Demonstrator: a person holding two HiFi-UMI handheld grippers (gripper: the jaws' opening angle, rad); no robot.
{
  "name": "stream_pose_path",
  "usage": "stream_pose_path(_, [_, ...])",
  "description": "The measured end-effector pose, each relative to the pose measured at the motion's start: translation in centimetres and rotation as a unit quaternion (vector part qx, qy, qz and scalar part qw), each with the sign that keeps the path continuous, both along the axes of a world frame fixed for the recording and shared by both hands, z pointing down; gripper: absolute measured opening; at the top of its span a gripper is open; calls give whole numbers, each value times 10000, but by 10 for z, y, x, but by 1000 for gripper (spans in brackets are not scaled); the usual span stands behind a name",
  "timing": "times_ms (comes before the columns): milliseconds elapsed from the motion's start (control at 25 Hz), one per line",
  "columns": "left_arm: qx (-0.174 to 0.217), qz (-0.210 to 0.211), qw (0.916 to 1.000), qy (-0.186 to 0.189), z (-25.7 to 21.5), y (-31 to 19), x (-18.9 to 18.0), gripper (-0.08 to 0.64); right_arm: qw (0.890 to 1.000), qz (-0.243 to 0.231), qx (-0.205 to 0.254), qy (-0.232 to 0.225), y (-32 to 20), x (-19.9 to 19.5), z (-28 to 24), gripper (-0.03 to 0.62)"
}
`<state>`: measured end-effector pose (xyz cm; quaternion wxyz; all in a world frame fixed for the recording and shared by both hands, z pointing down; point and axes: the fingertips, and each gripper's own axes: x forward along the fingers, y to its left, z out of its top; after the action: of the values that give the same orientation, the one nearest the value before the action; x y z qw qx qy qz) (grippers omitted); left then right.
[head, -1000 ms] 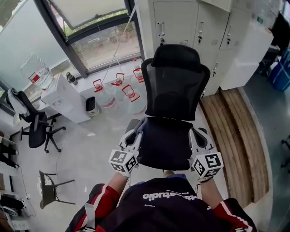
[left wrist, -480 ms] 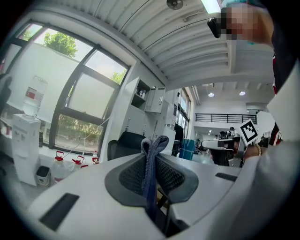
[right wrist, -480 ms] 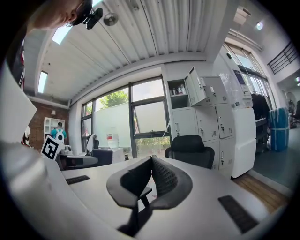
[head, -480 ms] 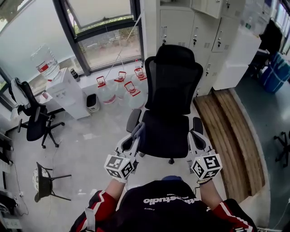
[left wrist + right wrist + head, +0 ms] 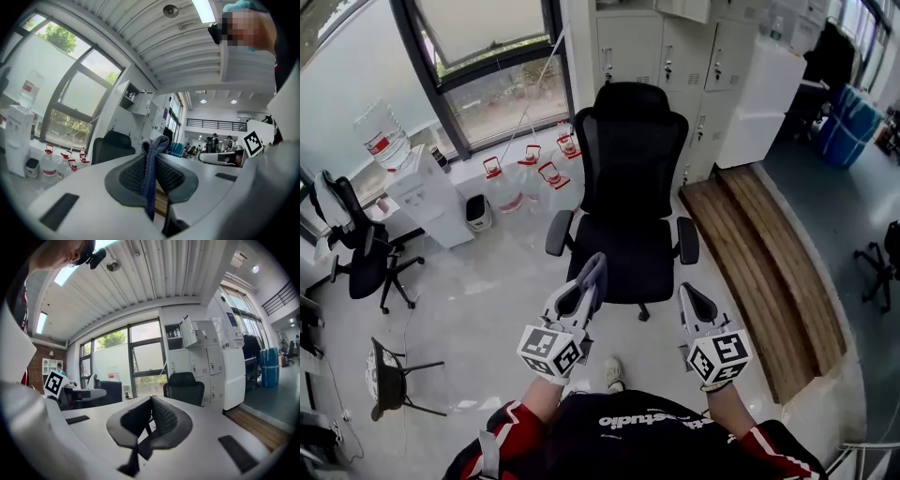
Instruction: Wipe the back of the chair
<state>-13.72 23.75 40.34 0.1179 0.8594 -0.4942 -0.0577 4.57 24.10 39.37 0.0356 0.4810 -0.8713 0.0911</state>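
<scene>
Pale grey floor (image 5: 478, 300), big windows (image 5: 487, 56) behind — white lockers (image 5: 666, 47) beside them, a water dispenser (image 5: 417, 192), red-capped jugs (image 5: 501, 192) and a wooden platform (image 5: 769, 272)

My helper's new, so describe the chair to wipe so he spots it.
Find the big window and the pale lockers right of it. Before them, between the water jugs and the wooden platform, stands a black office chair. It alone sits mid-floor; other chairs hug the edges.
</scene>
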Motion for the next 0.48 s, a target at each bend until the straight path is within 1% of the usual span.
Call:
stream_pose_path(120, [42, 115, 9999, -82, 1, 41, 23, 60, 9998, 156, -66, -78, 54, 21, 11, 12])
stream_pose_path(280, [67, 288, 9995, -85, 0, 106, 56, 60, 9992, 324, -195, -151, 126, 50, 29, 12])
stream_pose_path(360, [81, 329, 9994, -92, -1, 139, 66, 60, 9990, 333, -244, -182, 159, 55, 36, 12])
stream_pose_path(480, [104, 290, 9995, -108, -4, 182, 72, 60, 9994, 251, -132, -192, 199, 57, 30, 12])
